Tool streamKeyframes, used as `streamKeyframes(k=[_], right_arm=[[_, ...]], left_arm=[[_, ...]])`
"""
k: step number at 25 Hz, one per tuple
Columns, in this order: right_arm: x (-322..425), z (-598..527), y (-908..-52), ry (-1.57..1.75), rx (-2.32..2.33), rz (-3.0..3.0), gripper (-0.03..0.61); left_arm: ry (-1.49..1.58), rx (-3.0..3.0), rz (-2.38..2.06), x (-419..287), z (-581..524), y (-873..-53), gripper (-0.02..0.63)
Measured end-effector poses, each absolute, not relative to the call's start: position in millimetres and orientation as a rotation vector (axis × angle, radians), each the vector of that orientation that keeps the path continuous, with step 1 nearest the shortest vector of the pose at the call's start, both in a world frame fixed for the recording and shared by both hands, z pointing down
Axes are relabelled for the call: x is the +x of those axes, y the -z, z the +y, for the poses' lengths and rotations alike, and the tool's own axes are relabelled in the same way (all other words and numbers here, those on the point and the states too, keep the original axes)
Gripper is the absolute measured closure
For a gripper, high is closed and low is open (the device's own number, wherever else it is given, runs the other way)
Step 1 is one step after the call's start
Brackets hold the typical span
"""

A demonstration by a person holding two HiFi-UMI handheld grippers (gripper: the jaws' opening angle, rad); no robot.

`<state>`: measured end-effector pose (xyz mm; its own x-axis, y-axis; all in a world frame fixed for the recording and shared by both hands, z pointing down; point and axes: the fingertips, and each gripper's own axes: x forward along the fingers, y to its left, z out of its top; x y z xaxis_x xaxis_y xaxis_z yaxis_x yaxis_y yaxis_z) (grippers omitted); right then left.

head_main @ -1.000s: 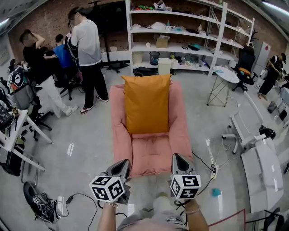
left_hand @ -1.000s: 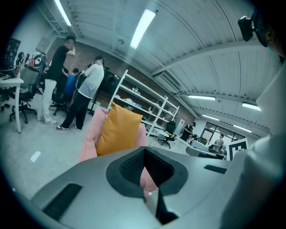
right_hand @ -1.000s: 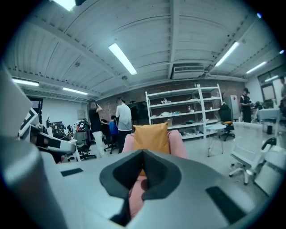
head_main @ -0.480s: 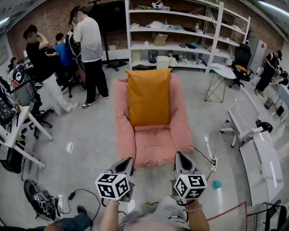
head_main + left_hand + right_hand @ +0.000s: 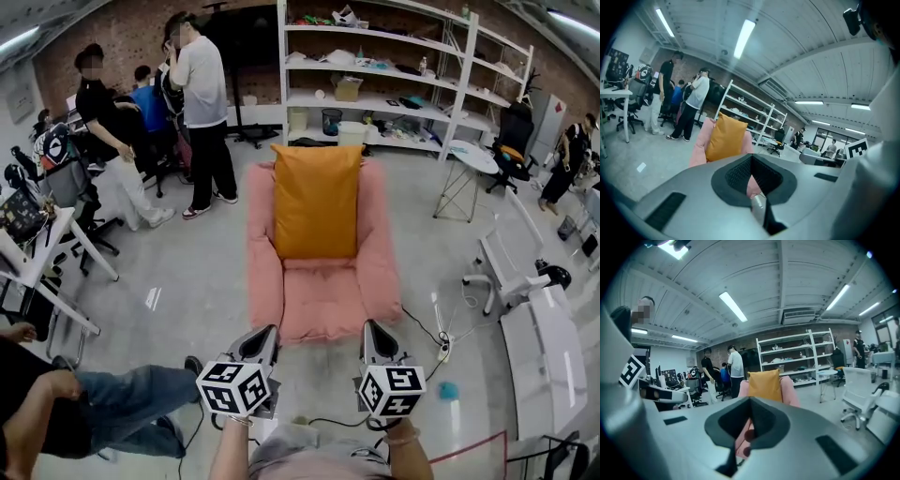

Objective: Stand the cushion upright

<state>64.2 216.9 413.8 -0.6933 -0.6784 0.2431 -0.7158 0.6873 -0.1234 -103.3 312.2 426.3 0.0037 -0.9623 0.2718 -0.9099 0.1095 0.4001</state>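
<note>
An orange cushion (image 5: 317, 202) stands upright against the backrest of a pink floor chair (image 5: 323, 305), and it shows in both gripper views (image 5: 724, 138) (image 5: 765, 385). My left gripper (image 5: 265, 336) and right gripper (image 5: 370, 330) are held side by side just short of the chair's front edge and point toward it. Both are shut with nothing between the jaws, and neither touches the cushion or the chair. Seen from their own cameras, the left gripper (image 5: 751, 161) and the right gripper (image 5: 750, 401) each show pads pressed together.
Several people stand and sit at the back left (image 5: 202, 103). A seated person's legs (image 5: 112, 403) are at the lower left. White shelving (image 5: 394, 75) lines the back. A desk (image 5: 37, 253) is on the left, white chairs (image 5: 511, 272) on the right. Cables and a power strip (image 5: 441, 349) lie beside the chair.
The head view has drawn back from the chair, and both shut grippers came back with it. A seated person's legs and arm have come into view at the lower left.
</note>
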Motion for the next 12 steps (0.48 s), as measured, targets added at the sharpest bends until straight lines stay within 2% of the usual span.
streamKeyframes(k=[12], right_arm=[[123, 245, -408, -0.263, 0.994, -2.785, 0.563]], left_arm=[[0.245, 1.724, -2.019, -35, 348, -420, 0.616]])
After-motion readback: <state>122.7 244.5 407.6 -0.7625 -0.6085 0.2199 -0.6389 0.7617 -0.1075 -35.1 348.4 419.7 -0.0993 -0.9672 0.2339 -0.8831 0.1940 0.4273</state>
